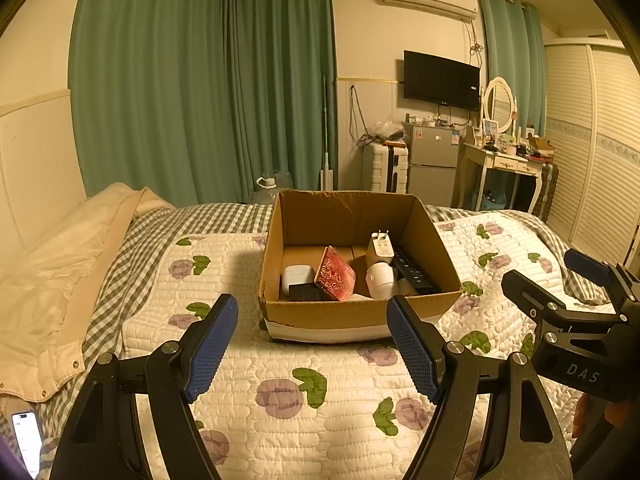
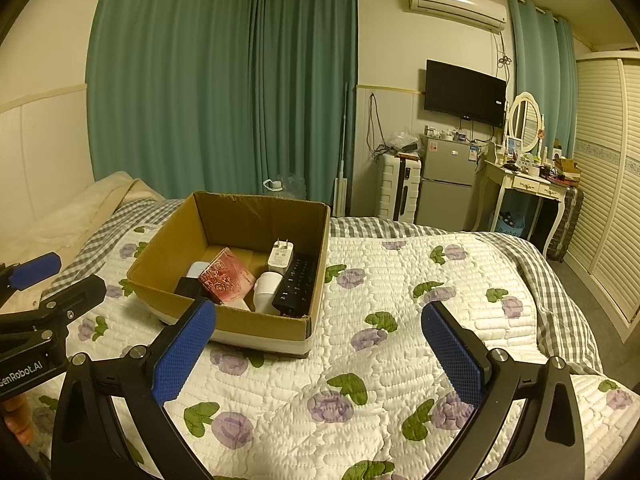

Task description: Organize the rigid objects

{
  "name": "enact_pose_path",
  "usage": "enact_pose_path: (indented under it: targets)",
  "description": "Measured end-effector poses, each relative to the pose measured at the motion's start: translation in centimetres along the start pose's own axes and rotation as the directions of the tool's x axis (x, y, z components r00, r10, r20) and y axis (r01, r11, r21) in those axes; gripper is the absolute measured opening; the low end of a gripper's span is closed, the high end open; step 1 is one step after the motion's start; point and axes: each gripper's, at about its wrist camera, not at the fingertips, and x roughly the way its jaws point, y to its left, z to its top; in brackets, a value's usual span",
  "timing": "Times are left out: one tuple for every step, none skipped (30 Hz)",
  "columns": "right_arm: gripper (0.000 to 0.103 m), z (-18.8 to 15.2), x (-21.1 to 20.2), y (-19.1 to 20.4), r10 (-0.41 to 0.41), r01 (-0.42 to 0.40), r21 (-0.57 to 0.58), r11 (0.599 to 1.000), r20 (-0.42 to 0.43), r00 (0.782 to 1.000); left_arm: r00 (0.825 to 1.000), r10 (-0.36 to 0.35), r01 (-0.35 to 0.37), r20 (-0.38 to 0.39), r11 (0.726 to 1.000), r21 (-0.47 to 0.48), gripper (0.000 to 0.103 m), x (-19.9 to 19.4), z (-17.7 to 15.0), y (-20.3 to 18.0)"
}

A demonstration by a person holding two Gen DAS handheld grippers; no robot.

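Left wrist view. The cardboard box stands on the quilted bed, straight ahead of the left gripper, whose blue fingers are spread wide and hold nothing. Inside the box lie a white earbud case at the near left, a small black block just in front of it, a red patterned box tilted on edge at the centre, a white cup-shaped object right of that, a white plug charger propped behind the cup, and a black remote along the right wall. The right gripper shows beside the box's right side; its opening cannot be judged here. A phone lies on the bed well to the near left of the box.

Right wrist view. The box sits ahead and to the left of the right gripper, whose fingers are likewise wide apart and empty above bare quilt. The same items crowd the near half of the box. The rigid things appear already gathered in one container, so both tools probably hang back, opened for release or for any further item.
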Motion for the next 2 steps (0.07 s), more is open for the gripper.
enact_pose_path:
  targets:
    - [0.103,-0.03,-0.02,-0.05,0.0,0.0,0.001,1.0,-0.001,1.0,1.0,0.0,0.0,0.0,1.0,0.0,0.079,0.01,-0.04,-0.03]
    - [0.103,-0.04,0.0,-0.04,0.0,0.0,0.0,1.0,-0.001,1.0,1.0,-0.001,0.001,-0.001,1.0,-0.001,0.079,0.02,-0.04,-0.02]
